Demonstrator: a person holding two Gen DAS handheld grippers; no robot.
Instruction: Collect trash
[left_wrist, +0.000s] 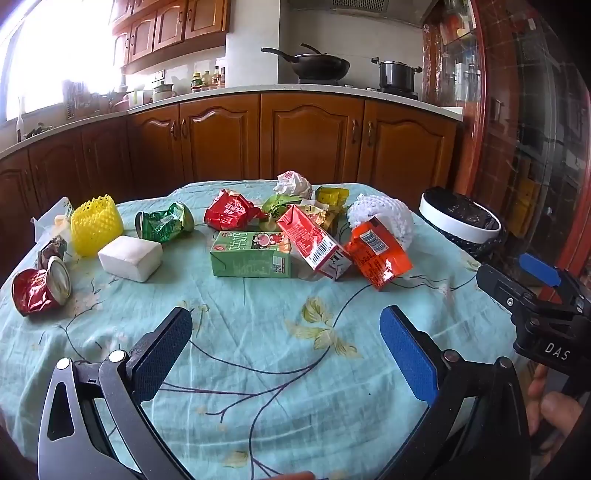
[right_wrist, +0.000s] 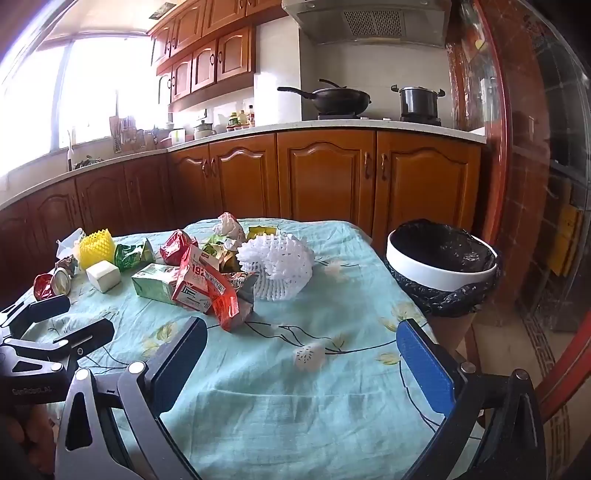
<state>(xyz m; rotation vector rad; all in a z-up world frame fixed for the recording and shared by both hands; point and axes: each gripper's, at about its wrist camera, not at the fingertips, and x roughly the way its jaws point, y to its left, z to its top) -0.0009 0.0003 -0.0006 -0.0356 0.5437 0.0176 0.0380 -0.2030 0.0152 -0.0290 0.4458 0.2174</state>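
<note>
A round surface (left_wrist: 258, 369) under a pale green flowered cloth carries all the trash, gathered toward its far half. Just off the surface's right edge stands a white bin (right_wrist: 439, 275) lined with a black bag, open at the top.

Of the litter, a white foam fruit net (right_wrist: 277, 267) sits nearest the bin. To its left lies an orange snack wrapper (left_wrist: 378, 254), leaning against a red-and-white drink carton (left_wrist: 314, 243), which tilts over a green carton (left_wrist: 251, 254) lying flat. Behind them are a red crumpled packet (left_wrist: 229, 210), a green crumpled wrapper (left_wrist: 166, 221) and a ball of white paper (left_wrist: 293, 184). Further left stand a yellow foam net (left_wrist: 96, 223) and a white foam block (left_wrist: 131, 258), with a crushed red cup (left_wrist: 40, 288) at the left edge.

The left hand-held gripper (left_wrist: 286, 349) hovers above the bare near cloth, fingers spread wide, nothing between them. The right hand-held gripper (right_wrist: 301, 365) is likewise spread apart and unladen, near the bin side.
</note>
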